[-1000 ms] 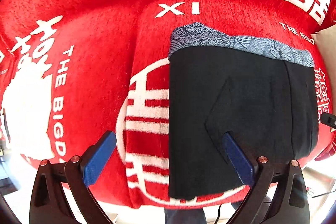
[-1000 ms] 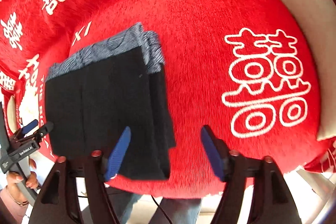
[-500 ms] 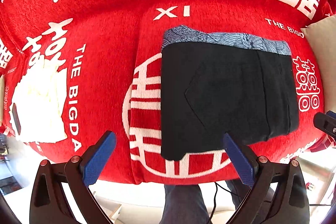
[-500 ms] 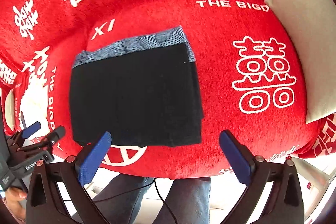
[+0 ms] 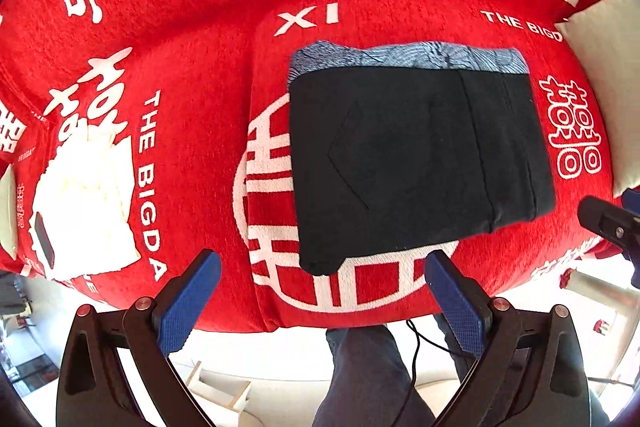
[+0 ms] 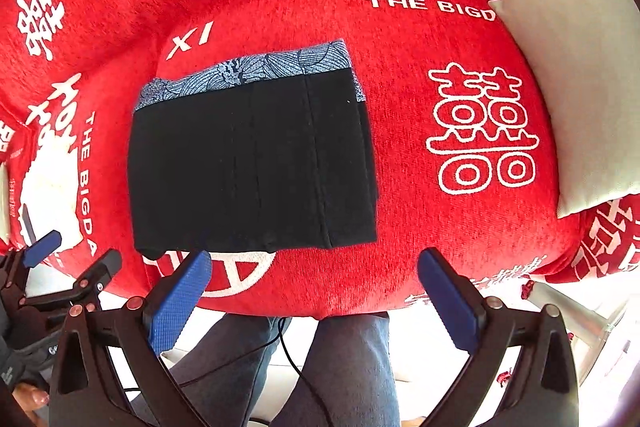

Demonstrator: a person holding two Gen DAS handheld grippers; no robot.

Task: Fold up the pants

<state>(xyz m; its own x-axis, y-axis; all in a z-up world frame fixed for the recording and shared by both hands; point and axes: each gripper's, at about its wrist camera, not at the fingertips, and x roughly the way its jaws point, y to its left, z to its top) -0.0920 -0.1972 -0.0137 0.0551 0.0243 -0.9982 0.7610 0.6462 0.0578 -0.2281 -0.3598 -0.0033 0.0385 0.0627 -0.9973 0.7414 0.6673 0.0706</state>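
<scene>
My left gripper (image 5: 320, 295) and right gripper (image 6: 314, 297) both hang with fingers spread wide and holding nothing, just short of the black pants (image 5: 412, 155), which lie folded into a flat rectangle with a blue patterned band along the far edge on the red sofa cover (image 5: 192, 51).

Left tongs (image 5: 320, 301): black angular arms, blue textured pads (image 5: 188, 303), copper-coloured screws at pivots. Right tongs (image 6: 314, 297): identical black frame, blue pads (image 6: 448, 303). Below: blue-grey jeans legs (image 6: 352, 367), thin black cable (image 6: 296, 367).
</scene>
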